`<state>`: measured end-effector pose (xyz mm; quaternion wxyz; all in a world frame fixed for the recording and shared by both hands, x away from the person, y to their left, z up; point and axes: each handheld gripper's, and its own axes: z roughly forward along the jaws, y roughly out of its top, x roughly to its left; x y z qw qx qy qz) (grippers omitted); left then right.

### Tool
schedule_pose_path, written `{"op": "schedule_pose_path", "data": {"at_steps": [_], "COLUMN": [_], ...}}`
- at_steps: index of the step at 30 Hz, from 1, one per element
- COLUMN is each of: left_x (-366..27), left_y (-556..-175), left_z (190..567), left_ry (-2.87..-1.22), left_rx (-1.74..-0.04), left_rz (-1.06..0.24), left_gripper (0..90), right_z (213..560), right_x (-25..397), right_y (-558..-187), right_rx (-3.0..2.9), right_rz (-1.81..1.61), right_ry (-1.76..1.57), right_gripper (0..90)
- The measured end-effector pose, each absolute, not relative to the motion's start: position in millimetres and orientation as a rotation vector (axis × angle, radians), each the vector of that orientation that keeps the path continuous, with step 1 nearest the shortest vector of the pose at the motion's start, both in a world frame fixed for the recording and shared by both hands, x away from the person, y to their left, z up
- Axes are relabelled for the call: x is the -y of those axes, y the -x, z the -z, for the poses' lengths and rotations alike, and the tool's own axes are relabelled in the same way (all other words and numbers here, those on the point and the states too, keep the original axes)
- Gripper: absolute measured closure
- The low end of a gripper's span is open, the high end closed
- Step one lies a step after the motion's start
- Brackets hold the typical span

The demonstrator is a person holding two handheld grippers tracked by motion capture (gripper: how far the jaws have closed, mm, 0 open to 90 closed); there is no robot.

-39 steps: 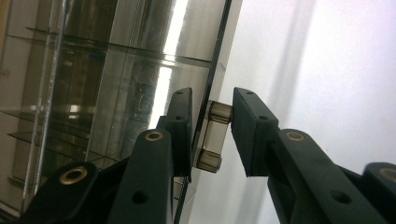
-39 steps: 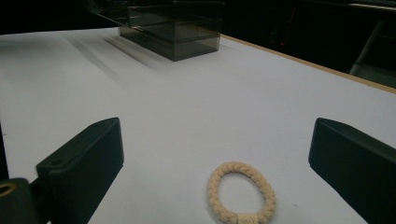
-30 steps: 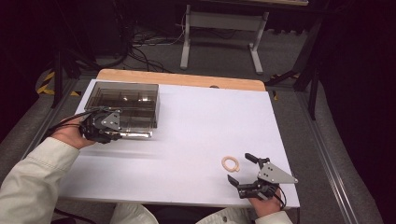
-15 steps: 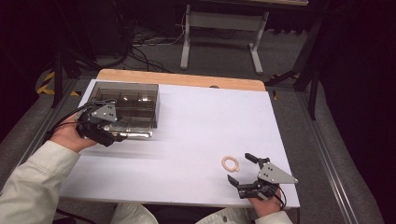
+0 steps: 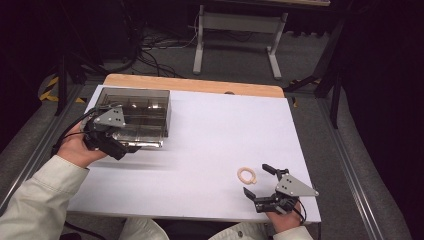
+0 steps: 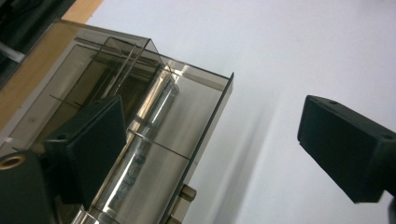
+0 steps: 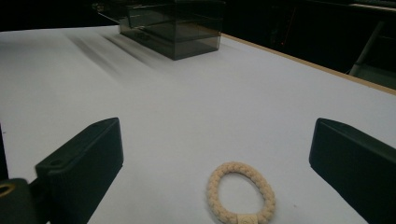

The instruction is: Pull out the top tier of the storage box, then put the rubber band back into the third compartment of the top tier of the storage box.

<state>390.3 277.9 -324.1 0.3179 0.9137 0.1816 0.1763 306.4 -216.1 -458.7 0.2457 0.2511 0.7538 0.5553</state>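
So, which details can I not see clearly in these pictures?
- Contents of the smoked box: in the high view its dark, reflective walls hide them; in the left gripper view glare does.
- Whether the left gripper touches the box: its own body and the hand cover the contact in the high view.
- The small tag on the braided ring: too small to read, and the bottom edge of the right gripper view cuts it.

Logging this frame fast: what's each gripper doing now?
Left gripper: open, jaws astride the smoky box corner.
Right gripper: open, hair tie between jaws, ungripped.
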Motion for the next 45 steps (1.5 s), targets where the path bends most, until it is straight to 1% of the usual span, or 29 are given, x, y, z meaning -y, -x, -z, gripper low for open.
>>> {"op": "schedule_pose_path", "data": {"at_steps": [7,14,26,28,30,35,38,45], "left_x": [-271,-260,-247,-245,-241,-233,-229,-216], "left_y": [-388,-385,-384,-384,-382,-380,-380,-376], "left_z": [323,323,324,324,325,326,326,326], "left_ry": [-2.359,-2.328,-2.273,-2.261,-2.252,-2.222,-2.202,-2.170], "left_rx": [-0.479,-0.462,-0.467,-0.477,-0.491,-0.520,-0.531,-0.538], "left_rz": [-0.447,-0.471,-0.426,-0.406,-0.431,-0.436,-0.410,-0.406], "left_gripper": [6.6,4.4,0.4,0.3,0.3,0.3,0.3,0.4], "right_z": [459,459,458,458,458,458,458,458], "right_x": [217,217,216,217,217,217,216,216], "right_y": [-307,-306,-306,-306,-306,-306,-306,-306], "right_rx": [-2.055,-2.055,-2.058,-2.057,-2.057,-2.056,-2.057,-2.056], "right_rz": [-1.513,-1.510,-1.515,-1.513,-1.510,-1.509,-1.509,-1.506], "right_ry": [-0.683,-0.680,-0.670,-0.670,-0.669,-0.669,-0.668,-0.665], "right_gripper": [3.3,3.3,3.3,3.3,3.3,3.3,3.4,3.4]}}
